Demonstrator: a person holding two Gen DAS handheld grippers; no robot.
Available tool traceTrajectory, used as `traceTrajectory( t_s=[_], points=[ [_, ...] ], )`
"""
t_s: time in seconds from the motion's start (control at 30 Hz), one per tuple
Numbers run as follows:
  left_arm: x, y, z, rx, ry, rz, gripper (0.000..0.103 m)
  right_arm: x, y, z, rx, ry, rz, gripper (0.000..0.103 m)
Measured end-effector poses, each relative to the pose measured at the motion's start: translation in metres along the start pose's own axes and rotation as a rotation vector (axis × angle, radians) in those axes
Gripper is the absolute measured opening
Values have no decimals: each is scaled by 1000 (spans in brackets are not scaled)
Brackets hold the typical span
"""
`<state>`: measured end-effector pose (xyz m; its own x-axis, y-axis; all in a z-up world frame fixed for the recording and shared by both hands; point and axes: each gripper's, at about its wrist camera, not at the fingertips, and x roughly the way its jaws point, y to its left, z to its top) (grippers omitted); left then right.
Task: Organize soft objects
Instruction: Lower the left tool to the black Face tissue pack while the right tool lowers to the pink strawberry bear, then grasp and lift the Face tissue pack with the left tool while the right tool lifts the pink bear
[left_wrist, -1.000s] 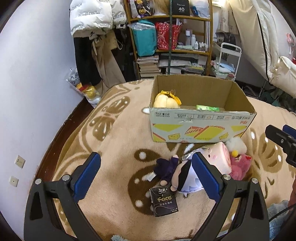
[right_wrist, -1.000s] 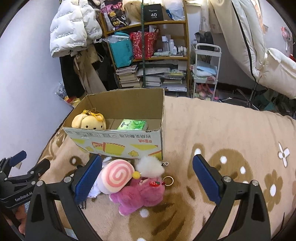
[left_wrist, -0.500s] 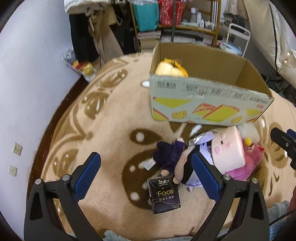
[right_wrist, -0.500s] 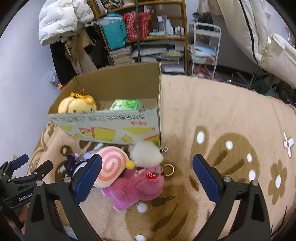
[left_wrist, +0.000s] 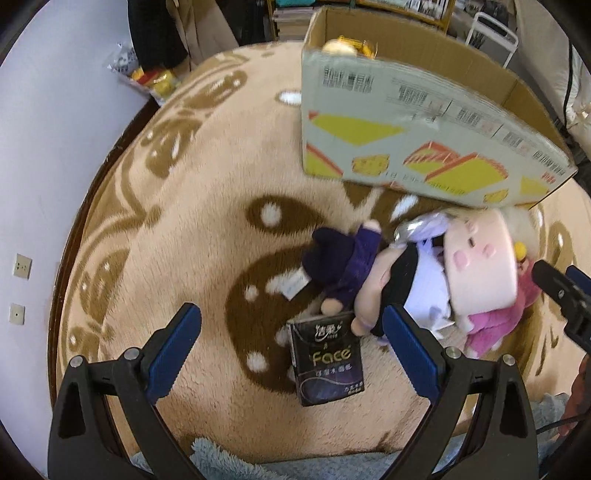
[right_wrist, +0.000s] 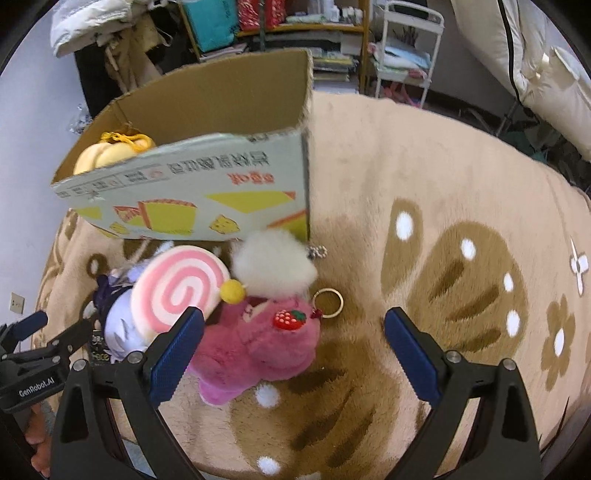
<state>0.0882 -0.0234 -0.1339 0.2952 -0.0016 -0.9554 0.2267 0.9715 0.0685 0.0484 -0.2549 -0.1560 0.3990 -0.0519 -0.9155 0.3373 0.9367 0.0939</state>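
A cardboard box (left_wrist: 413, 122) stands on the rug and holds a yellow plush (right_wrist: 110, 153). In front of it lie a doll in dark purple (left_wrist: 351, 266), a pink swirl cushion plush (right_wrist: 181, 291), a pink fuzzy plush with a strawberry (right_wrist: 258, 350) and a white fluffy ball (right_wrist: 273, 264). A black "Face" tissue pack (left_wrist: 327, 362) lies between the fingers of my open left gripper (left_wrist: 291, 350). My right gripper (right_wrist: 293, 350) is open and empty, just above the pink plush.
The beige patterned rug (right_wrist: 461, 221) spreads to the right. A shelf unit (right_wrist: 295, 22), hanging coats (right_wrist: 103, 37) and a white trolley (right_wrist: 406, 44) stand behind the box. A wall (left_wrist: 44, 184) lies on the left. A metal key ring (right_wrist: 328, 301) lies by the plush.
Both grippers have tilted down and moved closer to the toys on the rug. The box has shifted up in both views. Nothing was taken hold of.
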Motion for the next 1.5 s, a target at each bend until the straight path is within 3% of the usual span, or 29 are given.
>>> traceTrajectory(
  t_s=[0.27,0.73,0.93,1.13,1.2,1.3,1.4,1.5],
  points=[
    [16,2,-4,5,85,-20,97,10,-1,-1,-6,27,-51,102],
    [26,-8,-6,47,130,1,98,28,17,1,-11,67,-28,102],
    [41,-12,-9,58,190,41,97,40,7,9,7,78,-16,102],
    [40,-17,-9,79,170,50,94,48,0,8,57,117,84,78],
    [40,-20,-10,88,177,37,82,52,-4,7,87,141,127,67],
    [45,-24,-14,98,225,5,59,52,-7,8,92,156,135,65],
    [47,-28,-17,123,224,43,47,51,-5,7,72,150,120,62],
    [43,-26,-15,99,205,18,47,48,0,4,57,136,113,59]
  ],
)
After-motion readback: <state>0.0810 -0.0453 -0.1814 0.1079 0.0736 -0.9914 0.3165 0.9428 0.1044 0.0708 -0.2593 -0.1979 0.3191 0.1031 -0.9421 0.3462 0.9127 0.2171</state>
